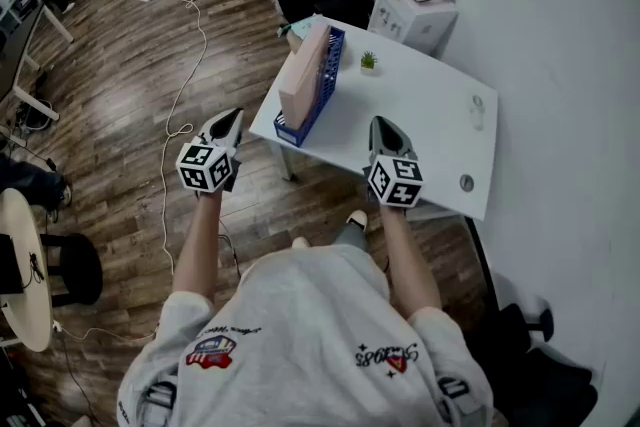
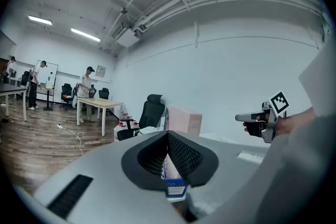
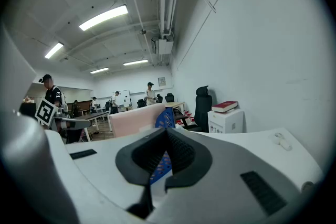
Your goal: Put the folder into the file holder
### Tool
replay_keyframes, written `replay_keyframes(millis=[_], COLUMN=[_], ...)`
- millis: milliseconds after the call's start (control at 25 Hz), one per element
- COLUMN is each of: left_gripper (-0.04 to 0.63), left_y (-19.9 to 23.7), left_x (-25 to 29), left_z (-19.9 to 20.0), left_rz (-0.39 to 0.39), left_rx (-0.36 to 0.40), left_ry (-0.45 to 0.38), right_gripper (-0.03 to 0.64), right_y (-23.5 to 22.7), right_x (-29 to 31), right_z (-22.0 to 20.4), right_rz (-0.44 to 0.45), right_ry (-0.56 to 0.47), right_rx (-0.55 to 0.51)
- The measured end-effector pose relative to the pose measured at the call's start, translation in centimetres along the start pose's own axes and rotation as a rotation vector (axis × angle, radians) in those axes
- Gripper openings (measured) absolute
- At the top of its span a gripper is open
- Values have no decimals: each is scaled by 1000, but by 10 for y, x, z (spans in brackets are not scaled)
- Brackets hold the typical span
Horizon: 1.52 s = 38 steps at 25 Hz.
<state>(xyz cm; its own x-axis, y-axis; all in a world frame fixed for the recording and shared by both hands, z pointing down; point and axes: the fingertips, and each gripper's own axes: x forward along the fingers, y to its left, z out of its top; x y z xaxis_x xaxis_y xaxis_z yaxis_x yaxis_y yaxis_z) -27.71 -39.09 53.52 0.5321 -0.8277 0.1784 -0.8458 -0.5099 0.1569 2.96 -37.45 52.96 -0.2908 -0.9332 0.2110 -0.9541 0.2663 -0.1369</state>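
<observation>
A flat pink folder (image 1: 305, 75) is found upright inside a blue perforated holder (image 1: 322, 87), which is set at the left edge of a smooth white table (image 1: 430, 115). The left gripper (image 1: 226, 121) is held beside the table and the right gripper (image 1: 386, 131) over its near edge, both pointed forward on outstretched forearms. Both pairs of ribbed black jaws are pressed together, with nothing pinched.

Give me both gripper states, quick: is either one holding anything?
Left gripper: closed, jaws together, holding nothing.
Right gripper: closed, jaws together, holding nothing.
</observation>
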Motion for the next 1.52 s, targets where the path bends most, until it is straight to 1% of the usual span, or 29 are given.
replay_keyframes(millis=[440, 680, 920, 1040, 1160, 1520], left_gripper=[6, 6, 6, 6, 6, 6], left_y=[8, 9, -1, -4, -5, -16], left_x=[-15, -18, -15, -14, -13, -6], left_z=[3, -2, -13, -13, -14, -21], left_rz=[13, 20, 13, 9, 10, -4], left_rx=[-7, -11, -6, 0, 1, -4], left_ry=[-16, -8, 14, 24, 32, 42], right_gripper=[2, 2, 2, 2, 2, 2], right_y=[23, 26, 24, 25, 25, 15], right_x=[5, 4, 1, 0, -1, -10], right_z=[14, 15, 13, 13, 11, 6], right_rz=[34, 52, 58, 61, 63, 45], right_ry=[-57, -53, -48, -42, -37, -28], right_rx=[-81, -95, -117, -141, -140, -153])
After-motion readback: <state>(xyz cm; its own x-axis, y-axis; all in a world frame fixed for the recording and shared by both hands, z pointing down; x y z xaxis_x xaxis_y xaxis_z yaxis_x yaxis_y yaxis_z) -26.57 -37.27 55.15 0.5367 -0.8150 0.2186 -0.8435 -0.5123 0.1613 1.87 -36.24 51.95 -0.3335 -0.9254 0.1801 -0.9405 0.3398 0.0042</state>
